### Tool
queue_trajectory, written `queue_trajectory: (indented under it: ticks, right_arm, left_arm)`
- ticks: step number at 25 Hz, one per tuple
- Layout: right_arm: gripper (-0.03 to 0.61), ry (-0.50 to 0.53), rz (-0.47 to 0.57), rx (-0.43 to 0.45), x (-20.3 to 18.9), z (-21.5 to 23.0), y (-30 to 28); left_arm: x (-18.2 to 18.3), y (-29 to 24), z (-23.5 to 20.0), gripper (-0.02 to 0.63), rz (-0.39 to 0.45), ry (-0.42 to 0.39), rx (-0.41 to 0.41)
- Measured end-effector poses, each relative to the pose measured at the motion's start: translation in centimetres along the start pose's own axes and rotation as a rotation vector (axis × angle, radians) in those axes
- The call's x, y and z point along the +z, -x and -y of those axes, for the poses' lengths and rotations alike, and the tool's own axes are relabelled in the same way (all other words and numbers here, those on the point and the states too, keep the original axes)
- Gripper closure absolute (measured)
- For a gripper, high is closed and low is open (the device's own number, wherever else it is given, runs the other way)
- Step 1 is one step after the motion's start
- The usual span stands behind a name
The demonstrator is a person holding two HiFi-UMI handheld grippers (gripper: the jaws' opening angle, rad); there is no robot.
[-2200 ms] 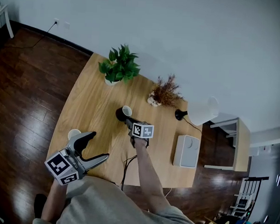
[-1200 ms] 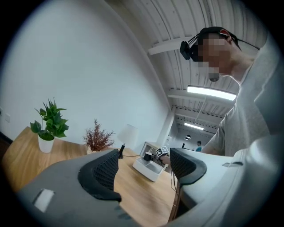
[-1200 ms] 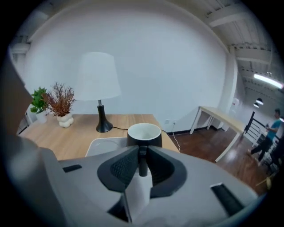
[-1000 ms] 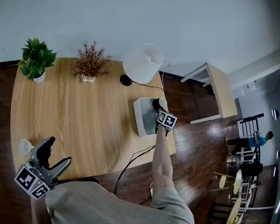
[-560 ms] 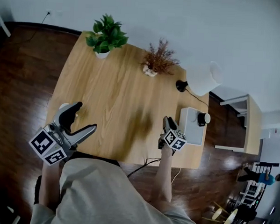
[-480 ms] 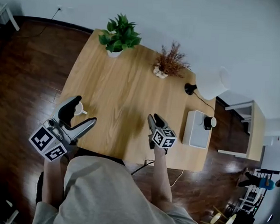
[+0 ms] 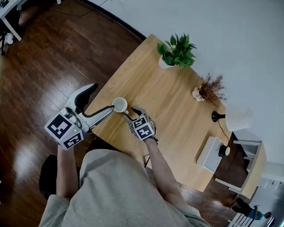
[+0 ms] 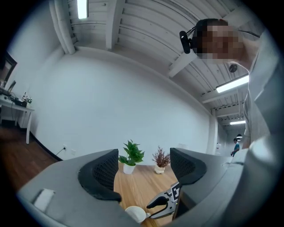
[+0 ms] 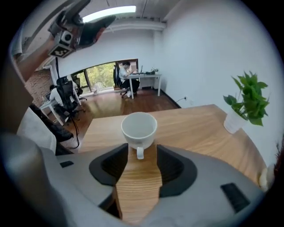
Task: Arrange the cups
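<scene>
A white cup (image 7: 119, 104) stands upright near the wooden table's (image 7: 166, 102) left corner. My right gripper (image 7: 128, 113) is right beside it. In the right gripper view the cup (image 9: 139, 127) turns its handle toward me, at the tips of the jaws. Those jaws have just been opening, and the right gripper (image 9: 139, 160) is open with the pads clear of the handle. My left gripper (image 7: 103, 98) hangs open and empty just off the table's edge, left of the cup, pointing level (image 8: 144, 173). A black cup (image 7: 222, 150) sits on a white box (image 7: 207, 157) at the far right.
A green potted plant (image 7: 176, 50), a dried plant (image 7: 209, 90) and a white lamp (image 7: 237, 118) line the table's far side. Dark wooden floor (image 7: 50, 58) surrounds the table. A desk with seated people (image 9: 128, 75) stands far off.
The right gripper left the black cup on the white box, crossed the table to the left and now stands at the white cup with wider jaws. The left gripper shifted beside the cup.
</scene>
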State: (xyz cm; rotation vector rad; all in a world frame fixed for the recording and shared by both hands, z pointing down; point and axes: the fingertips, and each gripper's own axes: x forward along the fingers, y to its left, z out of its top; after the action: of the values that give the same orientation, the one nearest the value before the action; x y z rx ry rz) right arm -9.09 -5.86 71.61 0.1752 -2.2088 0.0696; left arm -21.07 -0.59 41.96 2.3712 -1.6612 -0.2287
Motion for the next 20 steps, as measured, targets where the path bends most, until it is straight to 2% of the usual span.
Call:
queue_trajectory:
  ticks: [3, 5, 9, 10, 14, 18, 20]
  right_arm:
    - [0.371, 0.016, -0.08, 0.023, -0.9, -1.0, -1.5]
    - [0.416, 0.029, -0.103, 0.029, -0.9, -1.4, -1.9]
    - [0.417, 0.065, -0.146, 0.011, -0.7, -1.2, -2.6]
    - [0.451, 0.077, -0.159, 0.002, -0.7, -1.0, -2.8]
    - [0.519, 0.112, -0.205, 0.017, -1.0, -1.4, -3.2]
    - [0.515, 0.062, -0.161, 0.02, -0.4, -2.4, -1.8]
    - [0.515, -0.017, -0.121, 0.022, -1.1, -2.8, -0.3]
  left_arm:
    - [-0.1, 1.1, -0.8, 0.262, 0.001, 0.004, 0.0]
    - [-0.4, 1.5, -1.2, 0.262, -0.004, 0.011, -0.004]
    - [-1.2, 1.3, -1.4, 0.262, -0.023, 0.025, -0.021]
    - [-1.4, 1.1, -1.2, 0.262, -0.03, 0.026, -0.029]
    - [-1.9, 0.4, -0.2, 0.262, -0.058, 0.026, -0.06]
    - [-1.6, -0.4, 1.3, 0.262, -0.079, 0.026, -0.11]
    - [-1.5, -1.1, 2.6, 0.262, -0.092, 0.037, -0.144]
